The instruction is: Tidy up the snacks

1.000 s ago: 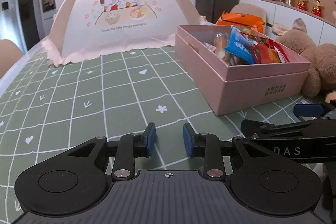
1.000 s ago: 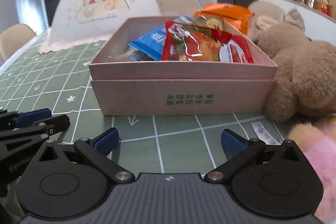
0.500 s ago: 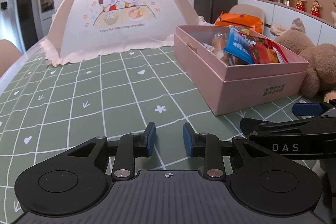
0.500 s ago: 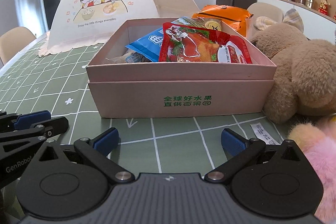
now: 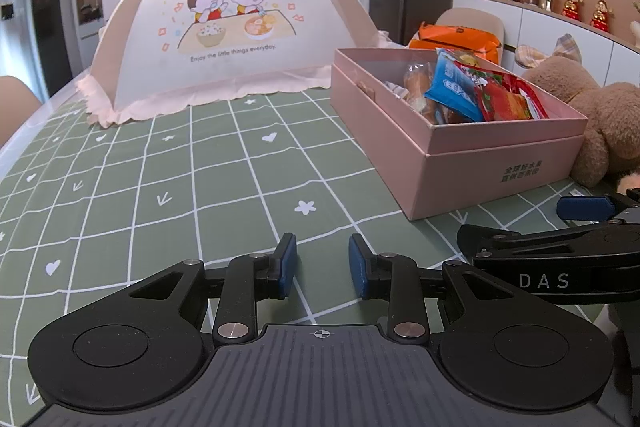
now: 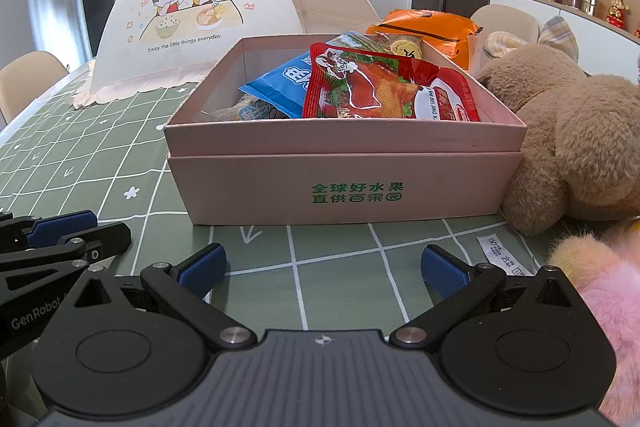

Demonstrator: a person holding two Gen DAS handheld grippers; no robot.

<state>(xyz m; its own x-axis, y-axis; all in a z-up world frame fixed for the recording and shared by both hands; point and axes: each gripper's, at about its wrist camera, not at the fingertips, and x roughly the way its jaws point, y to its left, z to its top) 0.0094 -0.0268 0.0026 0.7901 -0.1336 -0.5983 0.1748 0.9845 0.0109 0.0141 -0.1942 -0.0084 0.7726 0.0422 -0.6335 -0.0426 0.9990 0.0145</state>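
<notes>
Barely anything has shifted, my empty left gripper (image 5: 322, 265) narrowly parted, right gripper (image 6: 323, 269) wide open, snacks (image 6: 360, 87) already piled in the pink box (image 6: 344, 183) near the table's (image 5: 160, 187) right edge, orange bag (image 6: 430, 31) left behind it.

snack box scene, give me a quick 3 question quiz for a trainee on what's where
1. True or false: the red snack packet lies inside the pink box.
2. Which tool has its fingers spread wider: the left tool or the right tool?
3. Multiple choice: what sits against the box's right side in the right wrist view? A) a glass bottle B) the brown teddy bear C) a laptop

Key
1. True; it leans on the blue snack packet.
2. The right tool; the left tool's gap is narrow, and neither holds anything.
3. B
</notes>
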